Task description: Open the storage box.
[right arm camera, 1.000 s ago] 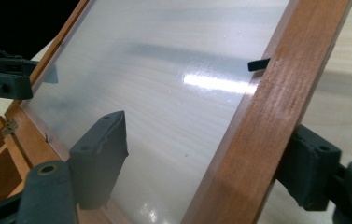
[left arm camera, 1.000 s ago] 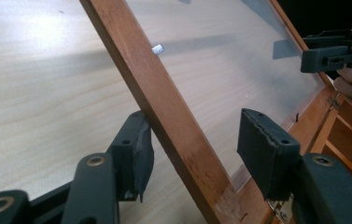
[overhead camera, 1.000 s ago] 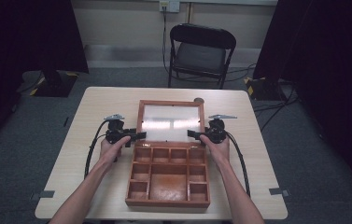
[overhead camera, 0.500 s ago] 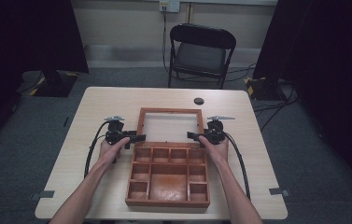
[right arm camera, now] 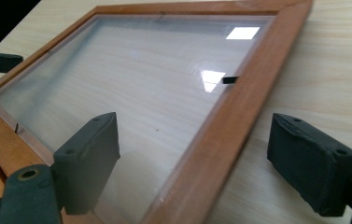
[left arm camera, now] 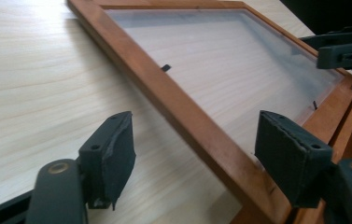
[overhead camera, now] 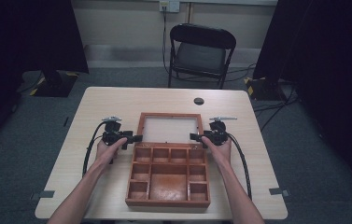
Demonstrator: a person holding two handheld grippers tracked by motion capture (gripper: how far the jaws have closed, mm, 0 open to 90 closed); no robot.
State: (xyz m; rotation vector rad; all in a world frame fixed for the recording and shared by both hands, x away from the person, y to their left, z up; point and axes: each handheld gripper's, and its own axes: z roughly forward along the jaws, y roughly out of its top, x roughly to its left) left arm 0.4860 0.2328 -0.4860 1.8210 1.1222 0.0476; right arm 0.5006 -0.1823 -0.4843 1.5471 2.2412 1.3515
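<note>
Lid (overhead camera: 168,129) of box (overhead camera: 168,179) lies flat behind it, glass pane prob fragile, so grip wood side rails; L gripper (overhead camera: 134,138) just opened, R gripper (overhead camera: 196,136) spread, both straddling rails.

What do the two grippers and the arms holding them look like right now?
Both are black. The left gripper and the right gripper each carry a grey plate on top and trail a black cable. Their jaws end in blocky dark pads with screw holes. The forearms are bare, no sleeves showing.
</note>
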